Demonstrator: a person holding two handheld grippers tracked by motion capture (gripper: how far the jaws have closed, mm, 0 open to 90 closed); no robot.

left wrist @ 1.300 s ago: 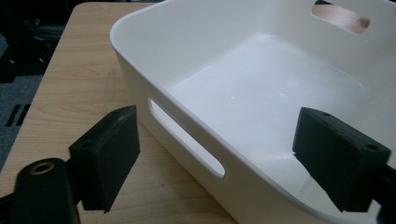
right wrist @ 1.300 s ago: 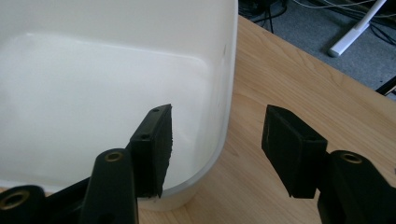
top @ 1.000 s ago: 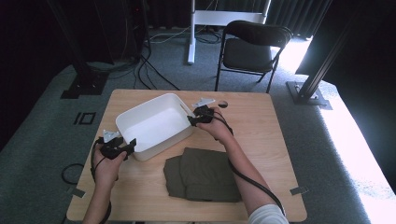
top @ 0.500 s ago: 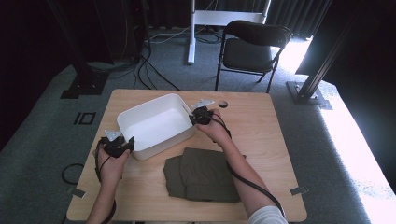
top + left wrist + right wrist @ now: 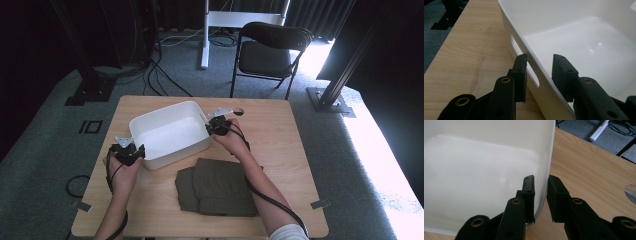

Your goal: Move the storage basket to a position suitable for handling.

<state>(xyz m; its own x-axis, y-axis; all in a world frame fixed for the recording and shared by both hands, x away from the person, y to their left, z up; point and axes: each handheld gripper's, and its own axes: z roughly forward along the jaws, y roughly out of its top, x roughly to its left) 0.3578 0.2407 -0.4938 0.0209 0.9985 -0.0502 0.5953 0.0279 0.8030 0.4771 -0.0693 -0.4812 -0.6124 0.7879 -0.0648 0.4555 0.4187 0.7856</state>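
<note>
A white plastic bin [image 5: 175, 154] stands empty on the wooden table [image 5: 295, 135], left of the middle. My left gripper [image 5: 137, 150] is at the bin's near left corner. In the left gripper view it [image 5: 539, 60] is open astride the bin's wall [image 5: 534, 75], one jaw outside by the handle slot, one inside. My right gripper [image 5: 211, 127] is at the bin's right end. In the right gripper view it [image 5: 541, 181] is shut on that wall [image 5: 544, 157], one jaw inside, one outside. A folded olive cloth [image 5: 217, 185] lies in front of the bin.
A small round hole [image 5: 239, 111] marks the tabletop just behind my right gripper. A black folding chair [image 5: 270, 50] stands beyond the far edge, with cables and stand feet on the grey carpet. Bare wood stretches along the table's right side.
My left gripper has moved right, up to the bin's corner, and now straddles its wall. The right gripper has stayed at the bin's right rim. The bin and cloth have not moved.
</note>
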